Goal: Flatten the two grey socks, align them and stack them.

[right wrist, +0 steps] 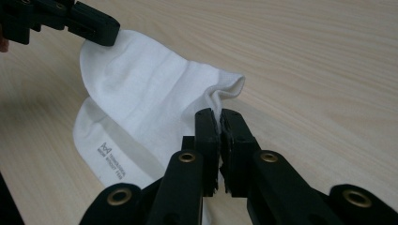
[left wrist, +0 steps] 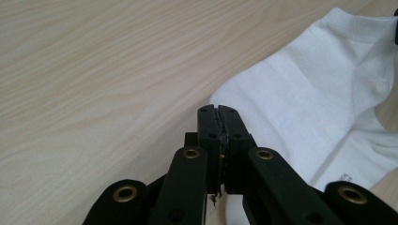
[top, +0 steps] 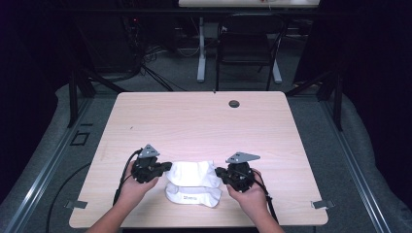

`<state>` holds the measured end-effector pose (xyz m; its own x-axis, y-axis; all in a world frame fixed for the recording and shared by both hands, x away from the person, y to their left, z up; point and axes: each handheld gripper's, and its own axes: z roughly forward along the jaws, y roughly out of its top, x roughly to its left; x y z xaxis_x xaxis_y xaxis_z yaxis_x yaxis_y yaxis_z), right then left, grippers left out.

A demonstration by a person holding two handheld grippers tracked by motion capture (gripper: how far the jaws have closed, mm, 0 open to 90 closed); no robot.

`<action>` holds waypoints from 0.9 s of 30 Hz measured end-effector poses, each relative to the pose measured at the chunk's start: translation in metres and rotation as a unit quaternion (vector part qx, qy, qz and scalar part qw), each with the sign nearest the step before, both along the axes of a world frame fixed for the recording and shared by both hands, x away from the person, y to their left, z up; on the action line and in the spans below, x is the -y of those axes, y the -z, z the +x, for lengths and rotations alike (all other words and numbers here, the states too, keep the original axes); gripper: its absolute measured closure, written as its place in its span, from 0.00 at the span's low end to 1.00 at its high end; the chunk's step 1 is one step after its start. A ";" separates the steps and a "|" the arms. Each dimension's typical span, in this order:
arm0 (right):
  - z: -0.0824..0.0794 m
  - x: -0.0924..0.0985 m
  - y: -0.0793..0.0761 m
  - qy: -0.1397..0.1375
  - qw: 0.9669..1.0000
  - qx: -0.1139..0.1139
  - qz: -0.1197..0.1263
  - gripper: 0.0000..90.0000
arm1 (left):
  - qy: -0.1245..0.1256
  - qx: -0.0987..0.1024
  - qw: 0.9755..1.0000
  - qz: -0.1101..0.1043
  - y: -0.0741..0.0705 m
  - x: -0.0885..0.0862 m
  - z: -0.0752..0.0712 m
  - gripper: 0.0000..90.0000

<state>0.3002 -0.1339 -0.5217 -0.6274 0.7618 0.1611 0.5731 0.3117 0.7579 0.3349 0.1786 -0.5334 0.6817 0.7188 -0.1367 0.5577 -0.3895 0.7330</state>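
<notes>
Stretching a white sock (top: pixel 193 174) over a pale wooden table (top: pixel 194 121) in a dark room, both grippers clamp its ends.

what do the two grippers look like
Both are black. The left gripper and right gripper each carry a grey three-cornered plate on top and trail a black cable. In the gripper views, the jaws are flat black bars on linked arms with brass-coloured rivets. No sleeves show on the forearms.
</notes>
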 end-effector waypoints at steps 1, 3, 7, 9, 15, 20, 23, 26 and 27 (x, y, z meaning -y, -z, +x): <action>0.000 0.000 0.000 0.000 1.000 0.000 0.000 0.96 | 0.000 0.000 1.000 0.000 0.000 0.000 0.000 0.98; -0.009 0.003 0.001 0.001 1.000 -0.005 0.005 0.96 | 0.004 -0.002 1.000 -0.001 0.000 -0.001 -0.006 0.98; -0.016 0.004 0.002 -0.002 1.000 -0.009 0.004 0.96 | 0.006 -0.002 1.000 -0.002 0.001 -0.002 -0.012 0.98; -0.021 0.004 0.003 -0.007 1.000 -0.011 0.002 0.96 | 0.009 -0.002 1.000 0.000 0.001 -0.003 -0.016 0.98; -0.030 0.002 0.005 -0.016 1.000 -0.016 -0.003 0.96 | 0.013 -0.004 1.000 -0.001 0.002 -0.003 -0.025 0.98; -0.035 0.001 0.009 -0.018 1.000 -0.021 -0.001 0.96 | 0.017 -0.007 1.000 0.000 0.006 -0.004 -0.029 0.98; -0.037 0.001 0.010 -0.021 1.000 -0.022 -0.004 0.96 | 0.019 -0.008 1.000 0.001 0.007 -0.003 -0.031 0.98; -0.038 0.000 0.012 -0.020 1.000 -0.023 -0.005 0.96 | 0.022 -0.010 1.000 0.000 0.008 -0.002 -0.033 0.98; -0.038 0.001 0.012 -0.021 0.999 -0.025 -0.007 0.96 | 0.022 -0.009 1.000 0.002 0.008 -0.001 -0.034 0.98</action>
